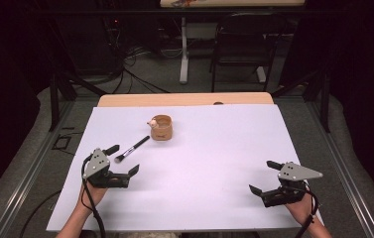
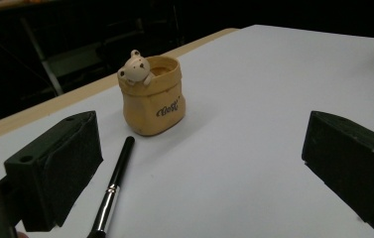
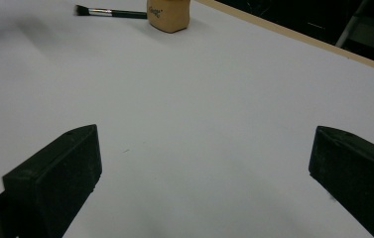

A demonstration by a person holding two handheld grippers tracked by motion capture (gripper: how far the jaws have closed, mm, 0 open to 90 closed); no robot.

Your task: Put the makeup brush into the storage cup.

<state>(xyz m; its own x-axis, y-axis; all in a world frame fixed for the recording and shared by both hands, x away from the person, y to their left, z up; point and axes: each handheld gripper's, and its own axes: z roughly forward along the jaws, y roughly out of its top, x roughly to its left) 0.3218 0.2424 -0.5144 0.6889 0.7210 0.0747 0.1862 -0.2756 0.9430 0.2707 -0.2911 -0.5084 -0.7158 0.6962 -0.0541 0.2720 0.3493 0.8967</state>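
High view: your left gripper hangs wide open just beside the makeup brush, which lies flat near the bear pot. Next, straddle the handle and close. Right gripper waits wide.

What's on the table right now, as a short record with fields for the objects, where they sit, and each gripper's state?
surface: white sheet over a wooden table
holder: tan bear-faced pot, upright, far centre-left
brush: black makeup brush, lying flat beside the pot, apart from it
left gripper: open, holding nothing, next to the brush's bristle end
right gripper: open, holding nothing, far from both objects
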